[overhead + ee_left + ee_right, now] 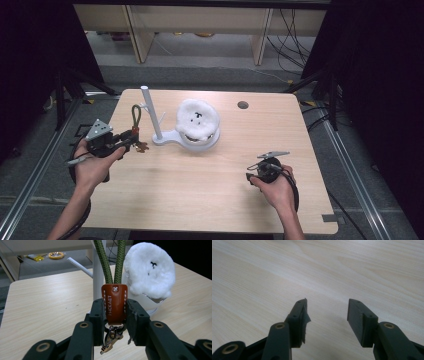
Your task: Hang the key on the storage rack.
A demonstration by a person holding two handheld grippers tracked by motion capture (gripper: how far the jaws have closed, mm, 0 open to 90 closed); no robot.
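Pale wood tabletop [200, 185] lies bare under your right gripper [327, 315], whose jaws stand released and hold nothing. Your left gripper [115, 312] is clenched on the brown leather tab of the green braided-cord keychain [114, 303], its loop rising upright. Just beyond it stands the white post stand [149, 112], nearer your left hand; farther right sits the fluffy white plush [198, 120].

a white plastic stand with a tall upright post and thin side pegs [150, 116] is standing on the pale wooden surface [200, 185]. a fluffy white plush with small black markings [198, 118] is sitting on the stand's round base, just beside the post. a small dark round hole [243, 105] is showing near the surface's far edge.
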